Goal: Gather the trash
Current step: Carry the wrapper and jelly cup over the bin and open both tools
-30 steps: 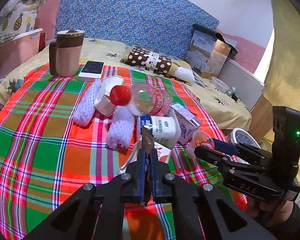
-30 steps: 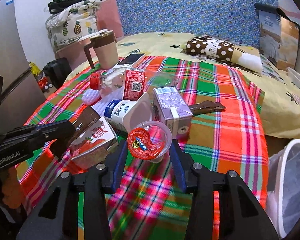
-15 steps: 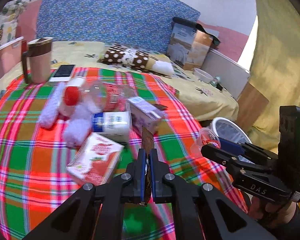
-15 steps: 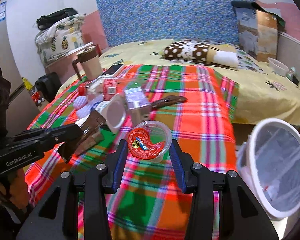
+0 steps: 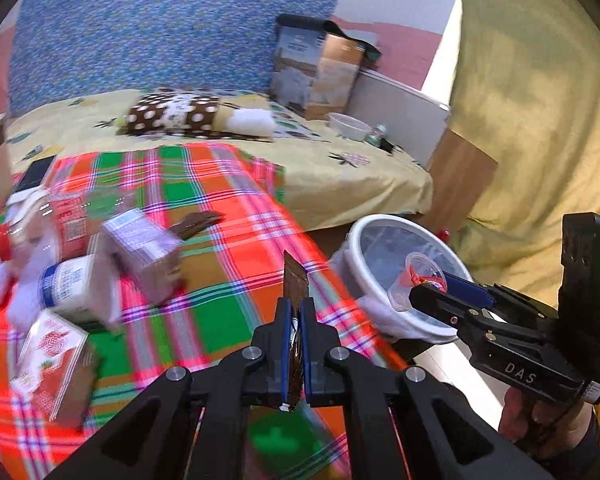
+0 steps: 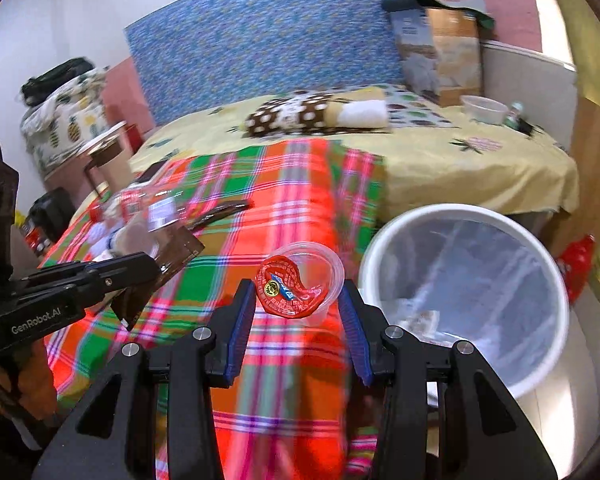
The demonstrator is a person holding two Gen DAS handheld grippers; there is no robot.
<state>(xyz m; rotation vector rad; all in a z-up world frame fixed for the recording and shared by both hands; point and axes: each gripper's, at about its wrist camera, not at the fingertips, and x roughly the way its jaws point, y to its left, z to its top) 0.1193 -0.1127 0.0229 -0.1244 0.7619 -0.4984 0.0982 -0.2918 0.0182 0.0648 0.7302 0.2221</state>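
Note:
My left gripper (image 5: 295, 312) is shut on a flat brown wrapper (image 5: 295, 284), which stands upright between the pads above the plaid cloth's right edge. In the right wrist view the same wrapper (image 6: 172, 256) sticks out of the left gripper (image 6: 140, 276) at the left. My right gripper (image 6: 298, 300) is shut on a clear plastic cup with a red peeled lid (image 6: 300, 284); the left wrist view shows that cup (image 5: 420, 280) over the near rim of the white bin (image 5: 404, 280). The bin (image 6: 464, 296), lined with a clear bag, stands just right of the bed.
On the plaid cloth (image 5: 228, 264) lie a purple carton (image 5: 144, 248), a white bottle (image 5: 76, 284), a red-patterned box (image 5: 52, 364), a clear bottle with a red label (image 5: 60, 220) and a brown wrapper (image 5: 196, 222). A spotted pillow (image 6: 300, 114) and paper bag (image 6: 436, 48) sit farther back.
Both grippers have swung right with their loads, away from the trash pile toward the white bin. The cup now hangs at the bin's rim; the bin fills more of the right wrist view.

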